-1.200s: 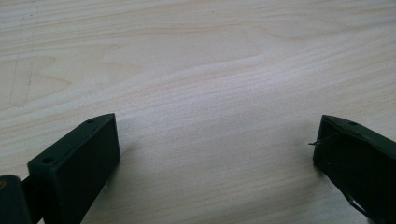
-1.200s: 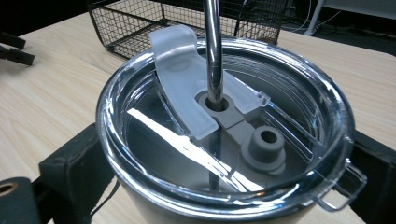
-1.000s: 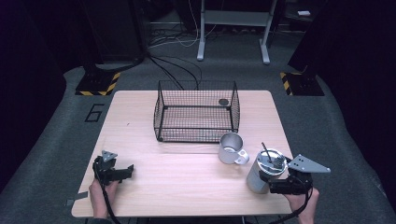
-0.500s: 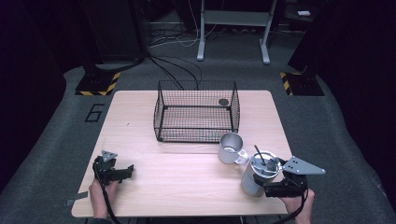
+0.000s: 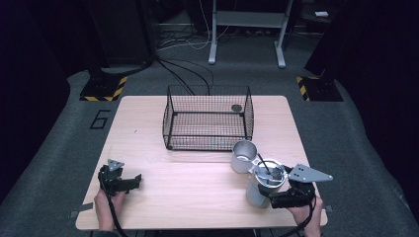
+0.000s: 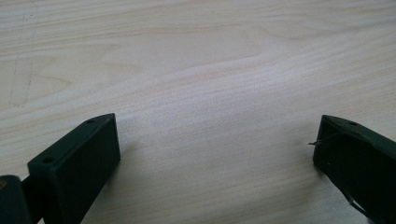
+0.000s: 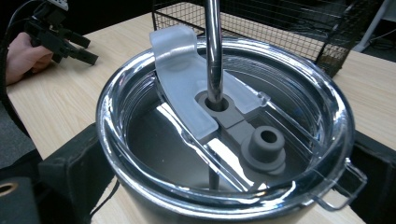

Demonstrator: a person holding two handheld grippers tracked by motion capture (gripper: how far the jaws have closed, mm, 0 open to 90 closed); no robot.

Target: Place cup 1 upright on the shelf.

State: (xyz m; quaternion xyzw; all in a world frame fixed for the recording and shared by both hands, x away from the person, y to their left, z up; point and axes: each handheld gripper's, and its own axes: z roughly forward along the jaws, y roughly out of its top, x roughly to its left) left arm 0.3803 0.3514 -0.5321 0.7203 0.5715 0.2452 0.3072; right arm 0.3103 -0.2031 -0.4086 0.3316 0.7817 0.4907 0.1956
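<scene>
While the right gripper (image 5: 281, 196) clamped its black jaws on the sides of the tall steel tumbler with a clear plastic lid and metal straw (image 5: 265, 181), that cup stood near the front right corner of the pale wooden table (image 5: 197, 197), just beside a shorter open steel cup (image 5: 243, 156). Its polished wall looked stiff but slippery, and probably fairly heavy, so a hold low on the body, under the lid's rim, seemed safest. Behind stood the black wire basket (image 5: 207, 118). The left gripper (image 5: 121, 181) rested well apart, jaws spread and empty.
</scene>
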